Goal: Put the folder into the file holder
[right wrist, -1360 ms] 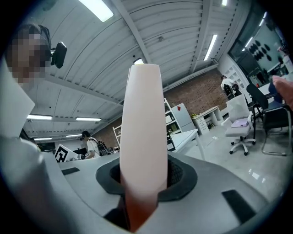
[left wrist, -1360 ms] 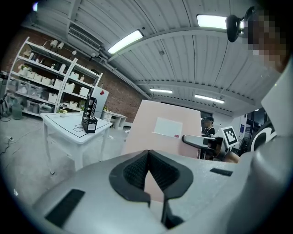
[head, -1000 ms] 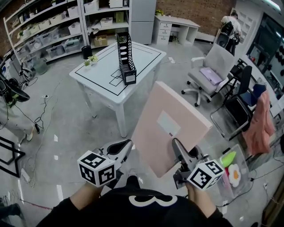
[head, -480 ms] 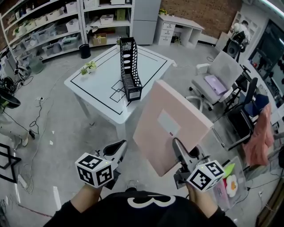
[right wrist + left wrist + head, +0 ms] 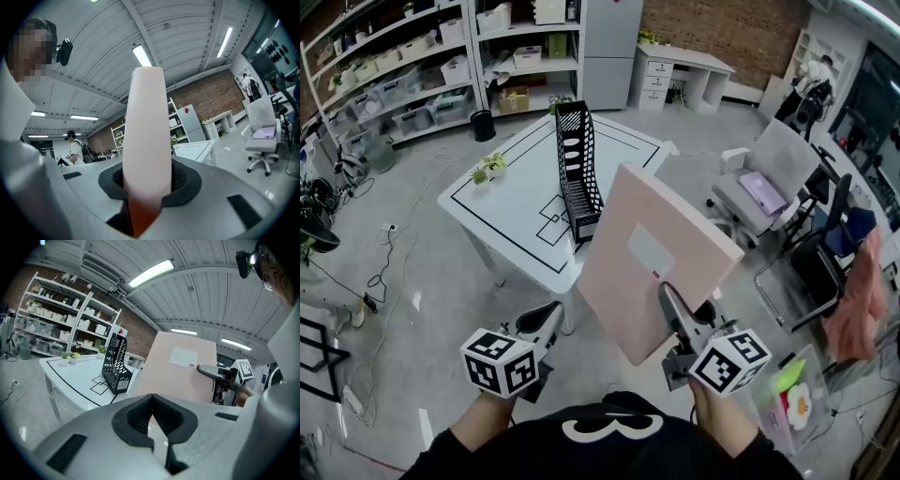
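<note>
Right gripper (image 5: 668, 302) is gripping the near lower edge of the pink folder (image 5: 649, 253), its jaws partway apart with the pads pressing on both faces. It is holding the folder up tilted in the air, off the near right side of the white table (image 5: 502, 202). Left gripper (image 5: 546, 317) is hovering just left of the folder, jaws closed together on nothing. The black mesh file holder (image 5: 577, 169) is standing upright on the table's right part, beyond the folder.
</note>
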A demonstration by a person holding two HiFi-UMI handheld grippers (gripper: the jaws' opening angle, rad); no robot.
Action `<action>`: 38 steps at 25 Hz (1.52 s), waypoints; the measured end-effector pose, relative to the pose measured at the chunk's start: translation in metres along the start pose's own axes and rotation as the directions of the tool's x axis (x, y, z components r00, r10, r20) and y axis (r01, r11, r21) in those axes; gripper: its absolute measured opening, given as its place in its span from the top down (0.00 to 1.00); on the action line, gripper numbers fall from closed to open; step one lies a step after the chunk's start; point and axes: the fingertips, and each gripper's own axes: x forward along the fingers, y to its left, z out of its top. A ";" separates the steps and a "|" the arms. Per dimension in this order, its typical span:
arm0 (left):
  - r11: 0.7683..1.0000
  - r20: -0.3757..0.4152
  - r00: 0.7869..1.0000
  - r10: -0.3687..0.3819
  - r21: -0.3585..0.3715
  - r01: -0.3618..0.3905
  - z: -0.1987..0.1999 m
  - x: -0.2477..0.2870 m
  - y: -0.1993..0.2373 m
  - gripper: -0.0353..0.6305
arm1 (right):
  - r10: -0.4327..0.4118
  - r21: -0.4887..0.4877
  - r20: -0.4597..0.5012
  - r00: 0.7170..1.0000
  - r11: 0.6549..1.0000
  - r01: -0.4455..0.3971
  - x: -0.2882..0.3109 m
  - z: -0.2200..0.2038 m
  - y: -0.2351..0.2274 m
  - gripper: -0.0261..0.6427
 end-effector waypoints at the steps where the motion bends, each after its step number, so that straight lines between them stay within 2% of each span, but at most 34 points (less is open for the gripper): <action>1: 1.000 0.005 1.000 0.007 0.004 -0.007 0.003 0.002 0.003 0.94 | 0.005 -0.004 0.008 1.000 1.000 -0.005 0.005 0.004 -0.001 0.76; 11: 0.997 0.070 0.995 0.070 0.021 -0.071 0.053 0.022 0.041 0.94 | 0.052 -0.040 0.080 0.995 0.998 -0.049 0.070 0.055 -0.013 0.76; 24: 0.992 0.112 0.989 0.098 0.066 -0.106 0.149 0.096 0.095 0.94 | 0.063 -0.112 0.183 0.981 0.993 -0.043 0.188 0.142 -0.049 0.76; 32: 0.991 0.128 0.985 0.118 0.051 -0.125 0.167 0.133 0.127 0.94 | 0.008 -0.163 0.202 0.979 0.986 0.026 0.249 0.152 -0.067 0.76; 38: 0.991 0.134 0.985 0.112 0.054 -0.120 0.179 0.139 0.156 0.94 | -0.032 -0.171 0.202 0.979 0.983 0.067 0.294 0.145 -0.059 0.76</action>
